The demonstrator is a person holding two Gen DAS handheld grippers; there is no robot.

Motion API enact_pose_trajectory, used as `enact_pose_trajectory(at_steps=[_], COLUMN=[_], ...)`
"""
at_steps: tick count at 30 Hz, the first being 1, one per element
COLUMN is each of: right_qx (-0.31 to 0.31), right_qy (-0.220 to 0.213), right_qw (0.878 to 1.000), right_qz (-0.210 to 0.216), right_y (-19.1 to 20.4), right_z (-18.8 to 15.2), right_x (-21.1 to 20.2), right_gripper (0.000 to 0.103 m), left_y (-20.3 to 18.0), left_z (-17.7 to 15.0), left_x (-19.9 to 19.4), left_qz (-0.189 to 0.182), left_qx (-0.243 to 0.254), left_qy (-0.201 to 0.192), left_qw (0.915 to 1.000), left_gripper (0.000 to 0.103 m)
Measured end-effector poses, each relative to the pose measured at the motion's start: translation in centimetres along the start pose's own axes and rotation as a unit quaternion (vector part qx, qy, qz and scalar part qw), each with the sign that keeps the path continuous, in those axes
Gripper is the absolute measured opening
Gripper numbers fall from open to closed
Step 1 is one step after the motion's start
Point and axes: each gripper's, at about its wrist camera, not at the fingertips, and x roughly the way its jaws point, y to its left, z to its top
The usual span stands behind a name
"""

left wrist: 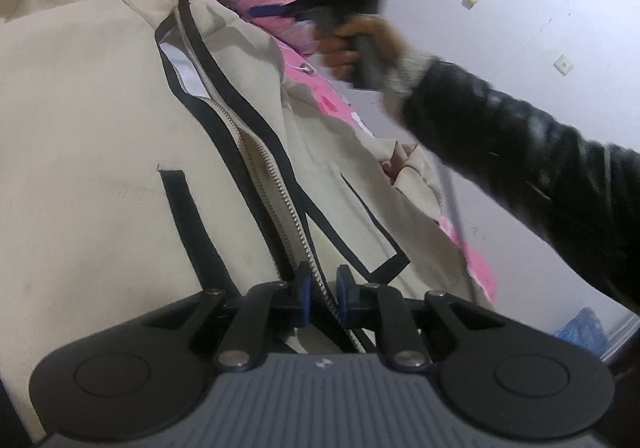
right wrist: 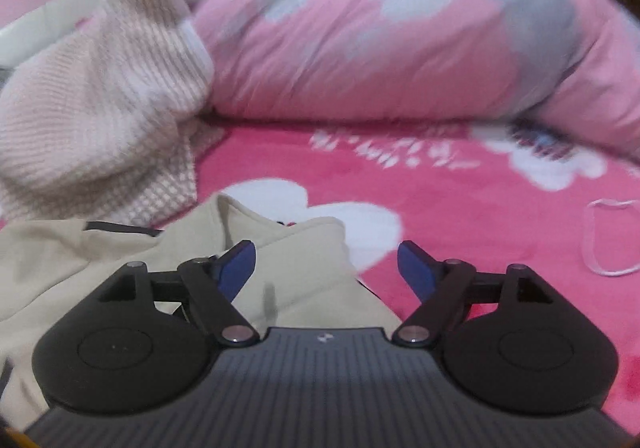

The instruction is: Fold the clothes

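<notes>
Beige zip jacket (left wrist: 100, 120) lies spread on the pink bed (right wrist: 460, 200). Left gripper (left wrist: 323, 298) jaws narrow, probably pinching the zipper hem; right gripper (right wrist: 326, 268) jaws apart, empty. Soft, floppy fabric, so grab the hems.

A cream jacket (left wrist: 100, 120) with black trim and a silver zip (left wrist: 280, 208). Beneath it, a hot-pink bedsheet (right wrist: 460, 208) printed with white flowers. At 12 o'clock in the right wrist view, a paler pink duvet (right wrist: 380, 40) with grey-blue patches; at 9 o'clock — a beige-and-white ribbed knit (right wrist: 92, 108). Black tongs, blue pads (right wrist: 238, 268). Black quilted sleeve (left wrist: 520, 152).
</notes>
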Motion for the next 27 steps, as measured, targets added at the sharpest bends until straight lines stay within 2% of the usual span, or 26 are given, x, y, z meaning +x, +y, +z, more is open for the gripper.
enact_pose_trajectory(at_steps=[2,4,5,6,7,8,11,13,16,20,21,23,24,27], right_qx=[0.03,0.086,0.112,0.134,0.151,0.167,0.189,0.211,0.223,0.252,0.266,0.274,0.27,0.205], right_qy=[0.037,0.07,0.073,0.061,0.04,0.015,-0.083,-0.123,-0.102,-0.055,-0.058,-0.071,-0.08,-0.091], right_qw=[0.999,0.994,0.991,0.989,0.987,0.984,0.971,0.96,0.963,0.965,0.96,0.959,0.959,0.974], right_qz=[-0.002,0.002,0.01,0.019,0.041,0.062,0.121,0.138,0.107,0.054,0.056,0.031,0.015,0.001], right_y=[-1.0,-2.4,-2.9,-3.2,-3.4,-3.4,-3.4,-3.9,-3.6,-4.1,-4.3,-4.4,-4.3,-1.5], right_z=[0.1,-0.6,-1.2,-1.7,-1.9,-2.0,-2.2,-2.4,-2.7,-3.3,-3.4,-3.4,-3.3,-2.5], right_x=[3.2,5.4,5.7,5.4,4.6,3.7,0.5,0.1,3.1,6.6,6.2,3.8,2.3,-2.7], right_gripper=[0.078,0.075,0.065,0.039,0.018,0.011,0.011,0.011,0.014,0.029,0.034,0.042,0.042,0.042], left_y=[0.3,0.4,0.5,0.5,0.5,0.6,0.7,0.7,0.9,1.0,1.0,1.3,1.4,1.7], left_z=[-0.1,-0.1,-0.2,-0.2,-0.2,-0.2,-0.4,-0.4,-0.6,-0.7,-0.6,-0.5,-0.6,-0.7], left_x=[-0.1,-0.1,-0.2,-0.2,-0.3,-0.3,-0.4,-0.4,-0.6,-0.8,-0.8,-0.9,-0.9,-0.9], left_qz=[-0.007,-0.01,-0.011,-0.012,-0.013,-0.014,-0.014,-0.013,-0.013,-0.013,-0.014,-0.015,-0.018,-0.026], left_qx=[-0.005,-0.007,-0.007,-0.008,-0.008,-0.008,-0.007,-0.007,-0.008,-0.01,-0.011,-0.012,-0.014,-0.017], left_qy=[-0.002,-0.004,-0.005,-0.005,-0.006,-0.007,-0.01,-0.01,-0.01,-0.01,-0.01,-0.01,-0.01,-0.013], left_qw=[1.0,0.9999,0.9999,0.9999,0.9999,0.9998,0.9998,0.9998,0.9998,0.9998,0.9998,0.9998,0.9997,0.9995], left_gripper=[0.015,0.015,0.015,0.015,0.015,0.015,0.015,0.014,0.014,0.014,0.014,0.015,0.016,0.019])
